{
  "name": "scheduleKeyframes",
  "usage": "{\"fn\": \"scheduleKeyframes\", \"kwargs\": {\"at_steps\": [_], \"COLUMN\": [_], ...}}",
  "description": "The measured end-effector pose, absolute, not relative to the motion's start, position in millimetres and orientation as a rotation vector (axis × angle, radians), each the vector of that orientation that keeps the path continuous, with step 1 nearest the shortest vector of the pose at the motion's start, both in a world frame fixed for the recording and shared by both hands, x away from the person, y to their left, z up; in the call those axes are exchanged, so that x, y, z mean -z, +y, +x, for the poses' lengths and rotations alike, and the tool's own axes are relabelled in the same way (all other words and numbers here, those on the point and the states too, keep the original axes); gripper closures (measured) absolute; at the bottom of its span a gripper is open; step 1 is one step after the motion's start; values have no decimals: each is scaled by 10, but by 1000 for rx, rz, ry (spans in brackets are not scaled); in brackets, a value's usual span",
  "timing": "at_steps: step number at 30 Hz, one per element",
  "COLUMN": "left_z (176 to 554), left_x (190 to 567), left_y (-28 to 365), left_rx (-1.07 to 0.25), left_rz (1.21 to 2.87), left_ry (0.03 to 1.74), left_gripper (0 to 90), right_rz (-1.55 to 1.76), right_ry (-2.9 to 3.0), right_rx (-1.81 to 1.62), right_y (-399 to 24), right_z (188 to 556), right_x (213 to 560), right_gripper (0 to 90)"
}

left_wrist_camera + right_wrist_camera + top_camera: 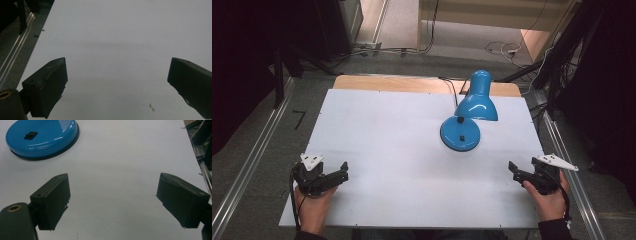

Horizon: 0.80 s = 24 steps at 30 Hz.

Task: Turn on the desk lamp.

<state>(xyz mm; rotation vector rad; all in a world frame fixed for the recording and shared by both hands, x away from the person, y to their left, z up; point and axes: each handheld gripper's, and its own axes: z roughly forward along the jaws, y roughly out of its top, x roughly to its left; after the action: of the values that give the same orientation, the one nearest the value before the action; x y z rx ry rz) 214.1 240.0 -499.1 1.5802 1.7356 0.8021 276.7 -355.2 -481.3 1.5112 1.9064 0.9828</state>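
Holding both grippers low over the near corners of the white tabletop, I keep the fingers of each spread wide with nothing between them. My left gripper sits at the near-left edge, facing bare tabletop in the left gripper view. My right gripper sits at the near-right edge; its own view shows the round base of the blue lamp ahead and to the left, well apart from the fingers.

The lamp stands right of centre, shade tilted over the base, switch on top of the base, cord running off the far edge.

Risks, as I judge them:
- The glossy, curved shade may slip from a pinch.
- A push high on the shade may tip the lamp.
- The cord may snag and drag the lamp if I lift it.
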Motion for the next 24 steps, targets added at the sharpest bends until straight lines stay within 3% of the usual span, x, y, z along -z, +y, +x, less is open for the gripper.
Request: {"fn": "scheduleKeyframes", "kwargs": {"at_steps": [24], "left_z": [2137], "left_x": [4995], "left_y": [2418], "left_rx": [-789], "left_rz": [1567], "left_ry": [1746], "left_gripper": [35], "right_rz": [1474], "right_ry": [1945], "right_rx": [-1016], "right_y": [-3332], "right_z": [2895], "right_x": [4789], "right_gripper": [117]}}
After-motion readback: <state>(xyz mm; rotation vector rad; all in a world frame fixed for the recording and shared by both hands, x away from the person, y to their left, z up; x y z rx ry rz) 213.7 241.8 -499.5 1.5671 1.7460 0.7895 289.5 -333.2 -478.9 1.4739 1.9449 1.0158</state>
